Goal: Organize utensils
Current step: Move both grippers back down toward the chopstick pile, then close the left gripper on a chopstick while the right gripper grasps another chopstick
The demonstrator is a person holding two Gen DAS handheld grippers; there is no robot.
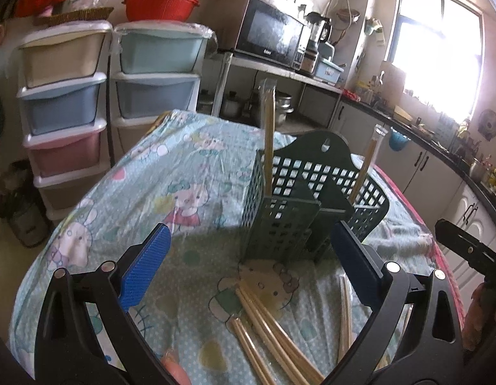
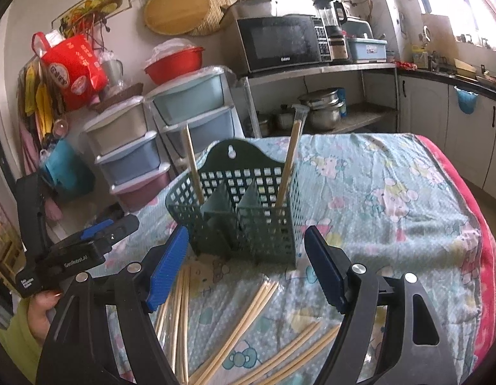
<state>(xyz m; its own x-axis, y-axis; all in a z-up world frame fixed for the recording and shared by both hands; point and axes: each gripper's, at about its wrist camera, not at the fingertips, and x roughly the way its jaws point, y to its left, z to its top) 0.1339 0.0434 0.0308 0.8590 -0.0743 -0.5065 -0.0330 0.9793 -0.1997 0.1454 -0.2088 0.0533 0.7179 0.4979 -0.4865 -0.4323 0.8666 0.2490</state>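
Observation:
A dark green perforated utensil holder (image 1: 299,211) (image 2: 244,215) with three compartments stands on the table. One wrapped chopstick pair (image 1: 268,141) (image 2: 192,166) stands in its left compartment, another (image 1: 366,166) (image 2: 289,163) in its right. Several wrapped wooden chopstick pairs (image 1: 267,330) (image 2: 244,317) lie on the cloth in front of it. My left gripper (image 1: 248,263) is open and empty, above the loose chopsticks; it also shows in the right wrist view (image 2: 116,224). My right gripper (image 2: 248,266) is open and empty, just before the holder.
The table carries a light blue cartoon-print cloth (image 1: 145,173) (image 2: 392,199) with a red edge on the right. Stacked plastic drawers (image 1: 65,102) (image 2: 132,147) stand beyond its far side. A shelf with a microwave (image 1: 270,37) (image 2: 280,41) and pots is behind.

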